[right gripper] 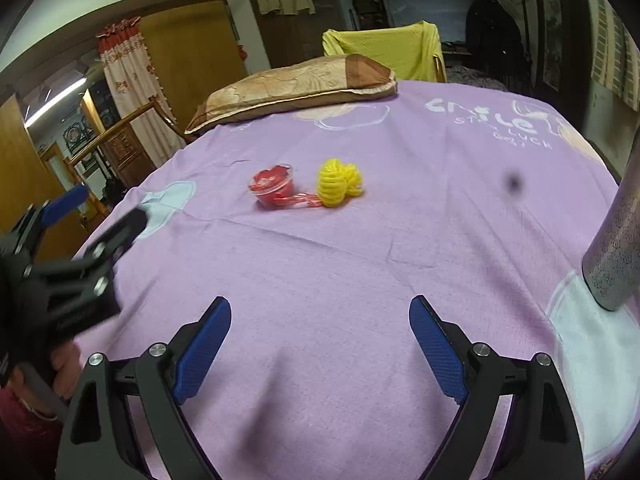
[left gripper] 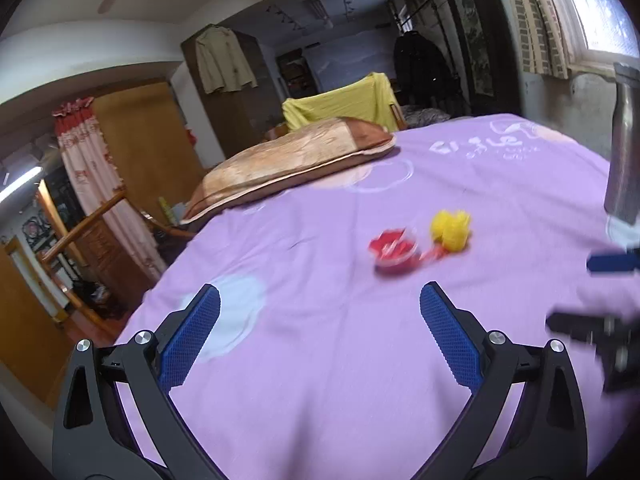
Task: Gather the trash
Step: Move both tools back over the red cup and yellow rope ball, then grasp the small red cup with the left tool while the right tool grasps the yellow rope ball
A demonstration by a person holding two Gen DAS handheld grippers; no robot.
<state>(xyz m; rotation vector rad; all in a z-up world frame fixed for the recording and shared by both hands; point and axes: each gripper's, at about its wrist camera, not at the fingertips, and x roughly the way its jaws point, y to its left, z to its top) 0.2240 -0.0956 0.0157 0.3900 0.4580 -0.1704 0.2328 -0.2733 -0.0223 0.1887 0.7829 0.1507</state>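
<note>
A clear plastic cup with red wrapper scraps lies on the purple bedspread, with a yellow crumpled net ball just to its right. Both also show in the right wrist view: the cup and the yellow ball. My left gripper is open and empty, a short way before the trash. My right gripper is open and empty, farther back. The left gripper also shows at the left of the right wrist view. The right gripper shows blurred at the right of the left wrist view.
A tall metal cylinder bin stands on the bed at the right, also in the left wrist view. A brown pillow lies at the far edge. A yellow-draped chair is behind. The bed's left edge drops to a wooden railing.
</note>
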